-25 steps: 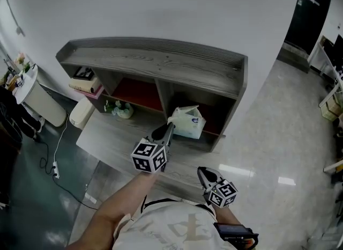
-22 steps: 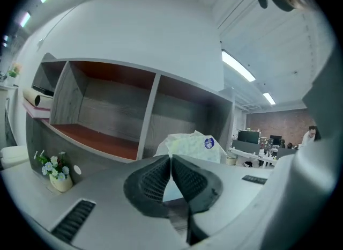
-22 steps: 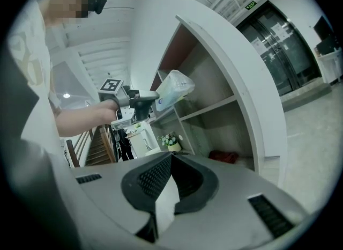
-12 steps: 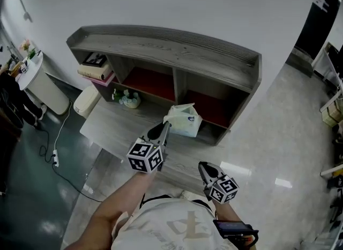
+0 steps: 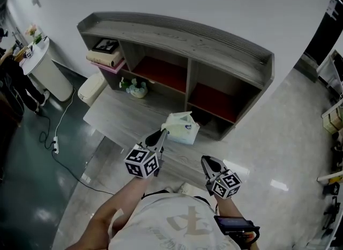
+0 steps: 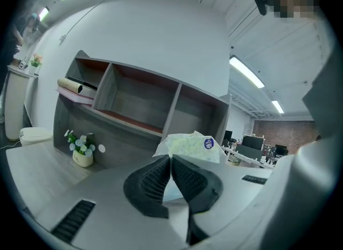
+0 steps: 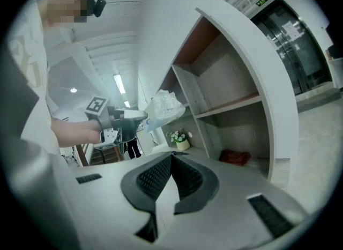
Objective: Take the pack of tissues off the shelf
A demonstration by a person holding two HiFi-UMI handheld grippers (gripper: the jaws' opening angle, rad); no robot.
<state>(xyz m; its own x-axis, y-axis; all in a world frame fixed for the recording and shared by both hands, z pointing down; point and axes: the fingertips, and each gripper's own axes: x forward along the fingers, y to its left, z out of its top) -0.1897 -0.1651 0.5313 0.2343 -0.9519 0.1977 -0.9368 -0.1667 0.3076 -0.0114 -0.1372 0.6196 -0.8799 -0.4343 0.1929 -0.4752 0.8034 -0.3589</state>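
Note:
The pack of tissues [image 5: 181,128] is white with a pale green print. It hangs out in front of the grey wooden shelf [image 5: 177,34], above the low wooden ledge [image 5: 115,117]. My left gripper [image 5: 161,135] is shut on the pack's near edge. In the left gripper view the pack [image 6: 190,146] sticks out beyond the closed jaws. My right gripper [image 5: 208,163] stays near my body, shut, with nothing between its jaws. The right gripper view shows the pack [image 7: 163,105] held up by the left gripper [image 7: 126,116], with the shelf's compartments behind it.
A small flower pot [image 5: 136,87] stands on the ledge by the shelf. Books and a roll [image 5: 104,56] fill the left compartment. A dark red thing [image 7: 234,156] lies in a low compartment. A white bin [image 5: 94,89] and a cabled power strip [image 5: 55,146] are on the floor at left.
The left gripper has drawn the tissue pack out of the shelf's right compartment and toward me. The right gripper has hardly moved.

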